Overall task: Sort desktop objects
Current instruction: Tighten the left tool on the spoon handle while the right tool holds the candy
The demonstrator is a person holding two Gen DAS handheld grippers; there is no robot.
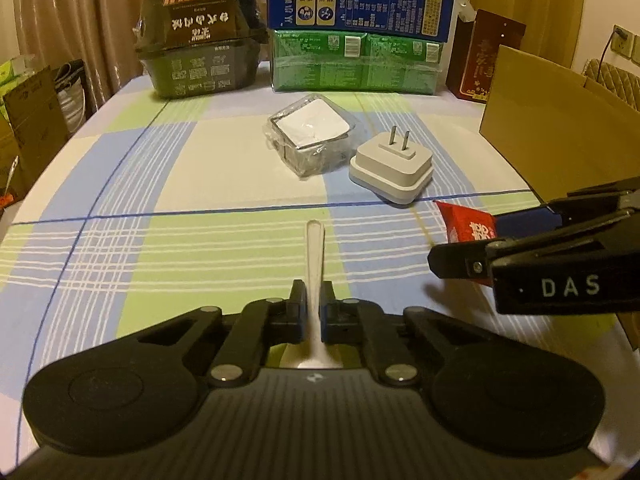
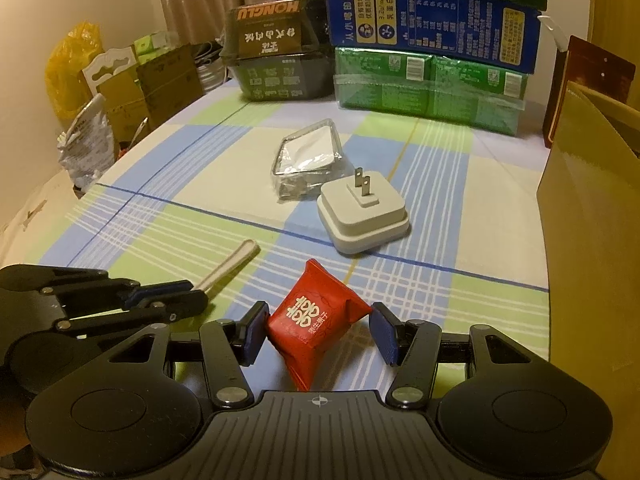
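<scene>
A white plastic spoon (image 1: 314, 264) sits clamped by its handle in the left gripper (image 1: 313, 304), its jaws pressed together on it, the thin handle running out ahead low over the checked surface (image 1: 168, 184). A red sachet (image 2: 316, 324) with white characters stands puffed and tilted between the pads of the right gripper (image 2: 318, 330); the left pad touches it, while the right pad looks just short of the wrapper, so the jaws stand partly spread around it.

Farther off, at the middle of the surface, a white plug adapter (image 1: 392, 168) lies prongs up, just beside a clear-wrapped white packet (image 1: 310, 136). Between these and the grippers the cloth is bare. A cardboard box (image 1: 560, 128) walls the right edge, near the right gripper. Stacked cartons (image 1: 360, 32) and a black food tub (image 1: 200, 40) line the far edge.

Both grippers hang low and near each other, pointing away across the surface.
</scene>
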